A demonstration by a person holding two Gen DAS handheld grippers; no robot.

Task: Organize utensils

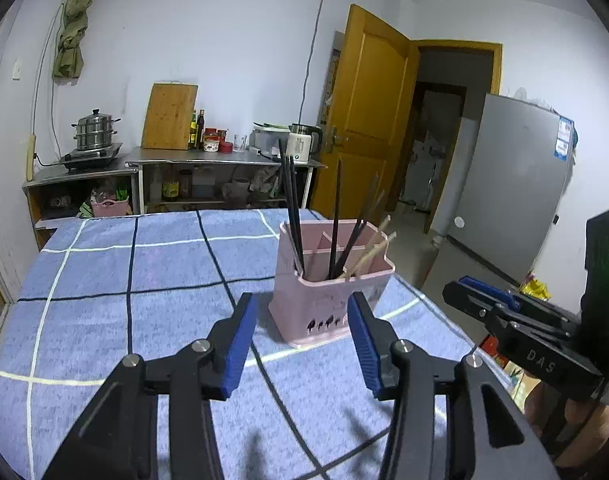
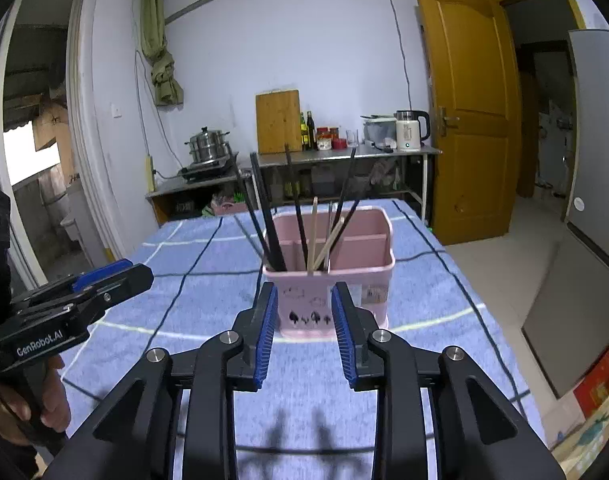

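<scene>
While spread wide and empty, left gripper (image 1: 302,304) low centre, aimed at pink holder (image 1: 328,296) mid-frame on blue checked cloth (image 1: 144,280). Black chopsticks (image 1: 290,196) and wooden chopsticks (image 1: 370,252) upright inside. Right gripper (image 2: 302,296) likewise parted, empty, near holder's front.

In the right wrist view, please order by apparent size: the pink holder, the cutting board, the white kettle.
1. pink holder: largest, though nearest the camera.
2. cutting board.
3. white kettle: smallest.

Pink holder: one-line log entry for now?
left gripper open, empty | right gripper open, empty | chopsticks in pink holder | blue cloth
</scene>
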